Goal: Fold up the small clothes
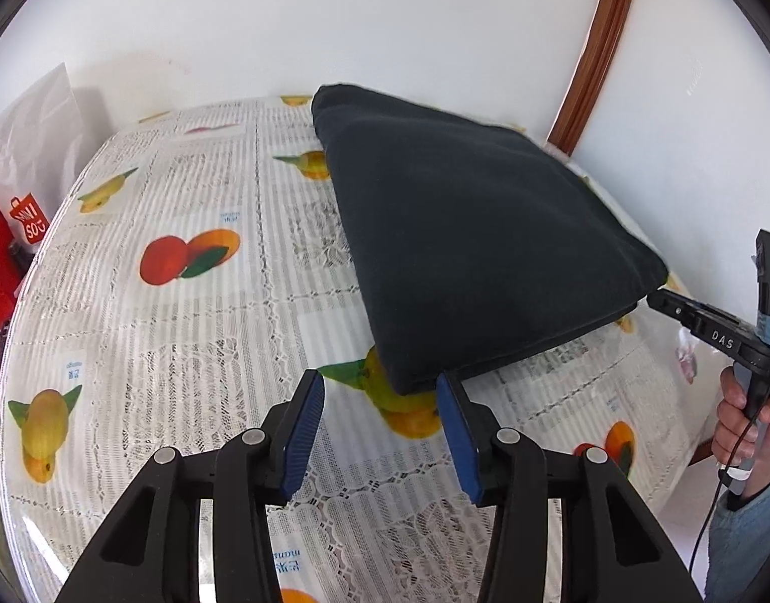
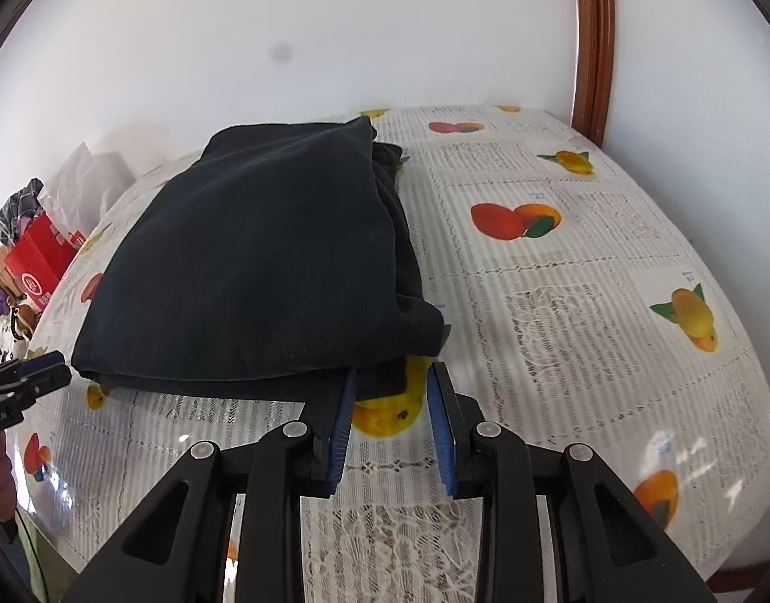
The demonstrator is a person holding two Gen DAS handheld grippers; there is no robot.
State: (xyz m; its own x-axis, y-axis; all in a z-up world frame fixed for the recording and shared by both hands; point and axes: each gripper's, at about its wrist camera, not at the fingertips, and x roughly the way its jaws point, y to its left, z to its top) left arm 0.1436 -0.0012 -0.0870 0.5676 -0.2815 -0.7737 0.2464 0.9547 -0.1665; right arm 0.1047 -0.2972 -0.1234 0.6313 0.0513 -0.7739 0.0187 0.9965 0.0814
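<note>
A dark navy garment (image 1: 475, 231) (image 2: 254, 261) lies folded into a thick, roughly rectangular stack, flat on the fruit-print tablecloth (image 1: 194, 331). Its top layer is smooth; in the right wrist view, several layered edges show along its right side.

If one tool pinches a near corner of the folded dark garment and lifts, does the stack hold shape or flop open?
Likely flops: the folded dark garment is soft knit, with loose layers showing along its right edge. The lower layers would probably sag and unfold. It may also slide rather than catch, since the tablecloth looks glossy. Both the left tool and right tool are open.
</note>
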